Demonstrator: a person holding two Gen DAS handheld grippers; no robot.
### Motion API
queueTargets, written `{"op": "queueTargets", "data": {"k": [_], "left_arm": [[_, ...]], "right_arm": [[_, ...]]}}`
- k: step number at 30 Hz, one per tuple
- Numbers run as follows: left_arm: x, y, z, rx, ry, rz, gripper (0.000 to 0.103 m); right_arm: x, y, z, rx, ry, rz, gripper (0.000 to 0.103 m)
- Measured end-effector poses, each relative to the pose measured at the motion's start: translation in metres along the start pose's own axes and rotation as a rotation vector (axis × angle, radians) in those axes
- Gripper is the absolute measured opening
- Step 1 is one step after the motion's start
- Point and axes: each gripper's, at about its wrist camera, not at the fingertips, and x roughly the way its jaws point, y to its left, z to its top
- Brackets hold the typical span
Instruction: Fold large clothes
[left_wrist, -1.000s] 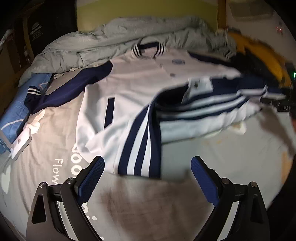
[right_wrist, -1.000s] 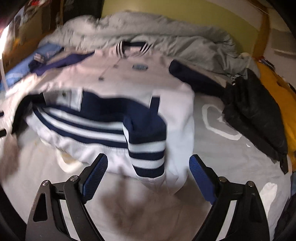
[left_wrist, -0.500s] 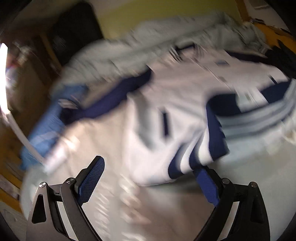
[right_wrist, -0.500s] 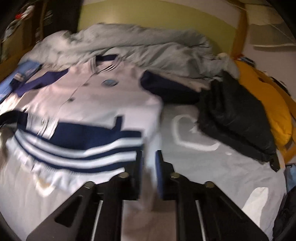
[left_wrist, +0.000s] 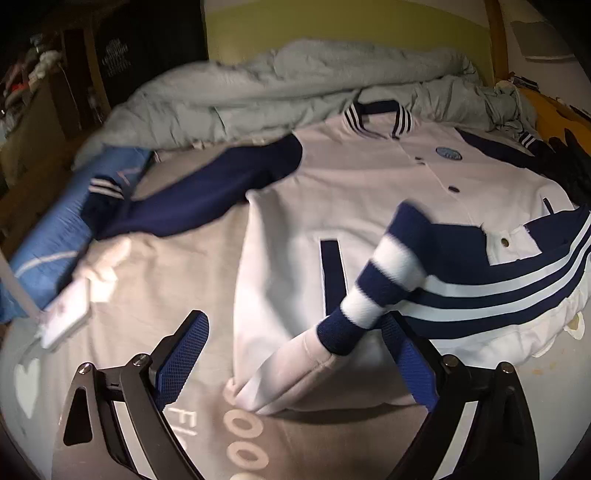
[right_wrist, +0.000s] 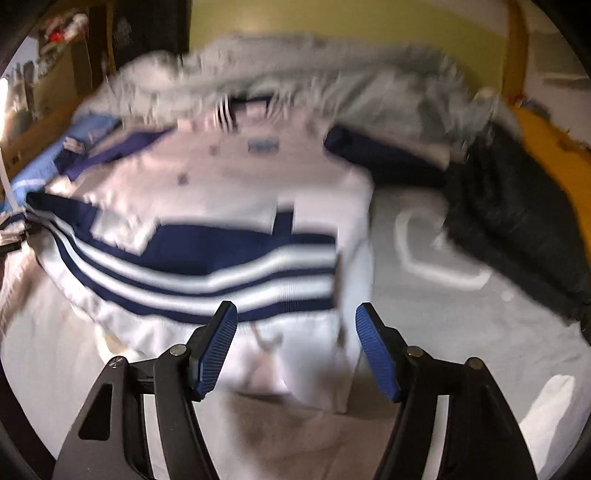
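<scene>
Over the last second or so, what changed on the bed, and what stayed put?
The right gripper snapped shut and is opening again, nothing clamped between its blue pads. The left gripper, open throughout, swung towards the white-and-navy varsity jacket's folded-up striped hem, whose corner now lies between its pads. The hem stayed folded up over the jacket's front; the grey duvet and black garment stayed put.
</scene>
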Motion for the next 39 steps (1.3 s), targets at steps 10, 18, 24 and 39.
{"op": "queueTargets", "data": {"k": [10, 18, 24, 39], "left_arm": [[-0.033, 0.02, 0.011, -0.182, -0.144, -0.077, 0.004], [0.028, 0.018, -0.002, -0.135, 0.069, -0.015, 0.009], [0.014, 0.021, -0.005, -0.137, 0.023, 0.043, 0.032], [-0.058, -0.02, -0.002, -0.02, -0.161, -0.061, 0.09]], "right_arm": [[-0.043, 0.008, 0.023, -0.017, -0.229, -0.022, 0.006], [0.029, -0.027, 0.012, 0.113, 0.041, -0.06, 0.01], [0.011, -0.022, 0.013, 0.054, -0.017, -0.186, 0.036], [-0.051, 0.04, 0.008, -0.071, -0.275, -0.079, 0.103]]}}
